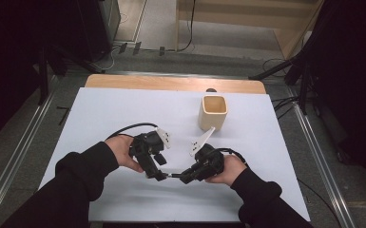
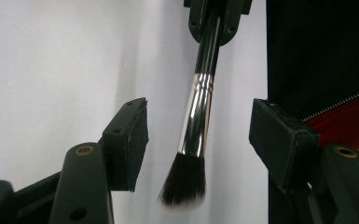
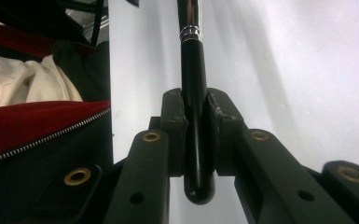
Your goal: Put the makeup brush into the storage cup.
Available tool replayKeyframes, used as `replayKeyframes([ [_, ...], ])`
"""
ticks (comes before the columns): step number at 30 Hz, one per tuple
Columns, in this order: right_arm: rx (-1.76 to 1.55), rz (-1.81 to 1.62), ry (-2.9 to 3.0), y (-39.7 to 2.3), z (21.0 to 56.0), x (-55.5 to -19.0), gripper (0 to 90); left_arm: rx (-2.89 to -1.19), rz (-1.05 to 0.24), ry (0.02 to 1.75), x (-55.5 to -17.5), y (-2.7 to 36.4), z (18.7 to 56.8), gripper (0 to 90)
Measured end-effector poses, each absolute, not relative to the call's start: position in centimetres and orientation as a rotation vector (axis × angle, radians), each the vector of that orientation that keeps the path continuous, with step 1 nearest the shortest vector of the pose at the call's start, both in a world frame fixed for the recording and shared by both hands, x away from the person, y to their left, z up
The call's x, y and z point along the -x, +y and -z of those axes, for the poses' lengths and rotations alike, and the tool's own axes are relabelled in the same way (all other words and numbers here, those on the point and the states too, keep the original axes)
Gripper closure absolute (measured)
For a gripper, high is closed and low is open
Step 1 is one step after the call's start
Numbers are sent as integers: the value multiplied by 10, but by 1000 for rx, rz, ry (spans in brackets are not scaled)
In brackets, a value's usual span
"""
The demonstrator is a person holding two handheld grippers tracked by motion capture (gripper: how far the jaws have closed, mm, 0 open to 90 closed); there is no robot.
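- Brush hangs between the two tools, low centre of the high view, just above the white table.
- Right tool: jaws clamped on the brush's black handle, pads tight against both sides. Handle end pokes out below the pads in the right gripper view.
- In that view the handle runs straight up the middle of the frame to a silver ferrule at the top edge.
- Left tool: jaws apart, not gripping. Brush sits in the gap, clear of both pads.
- Left gripper view: bristles dark with pale tips, lower centre, roughly level with the pads. Ferrule above them, black handle going up into the right tool at the top of the frame.
- Brush leans slightly, bristle end lower left, handle upper right in that view.
- High view: left tool and right tool face each other tip to tip, nearly touching, a hand behind each.
- Cup stands upright on the table, upper right of the tools, well apart from the brush. Square-ish mouth, tan; inside looks empty as far as I can see.
- Black sleeves come in from the bottom corners.
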State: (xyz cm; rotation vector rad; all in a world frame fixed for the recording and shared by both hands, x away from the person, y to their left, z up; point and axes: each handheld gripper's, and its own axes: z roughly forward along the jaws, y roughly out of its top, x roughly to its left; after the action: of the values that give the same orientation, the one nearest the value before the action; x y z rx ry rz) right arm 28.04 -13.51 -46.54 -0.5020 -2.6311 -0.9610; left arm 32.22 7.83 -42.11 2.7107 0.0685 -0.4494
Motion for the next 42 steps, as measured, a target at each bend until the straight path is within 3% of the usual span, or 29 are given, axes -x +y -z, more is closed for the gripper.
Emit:
replayKeyframes([
  [19, 692, 983, -2596, -163, 470, -275, 796, -2553, 402, 329, -334, 106, 418, 266],
  [42, 876, 1055, -2553, -183, 471, -266, 796, -2401, 310, 531, -319, 129, 428, 272],
])
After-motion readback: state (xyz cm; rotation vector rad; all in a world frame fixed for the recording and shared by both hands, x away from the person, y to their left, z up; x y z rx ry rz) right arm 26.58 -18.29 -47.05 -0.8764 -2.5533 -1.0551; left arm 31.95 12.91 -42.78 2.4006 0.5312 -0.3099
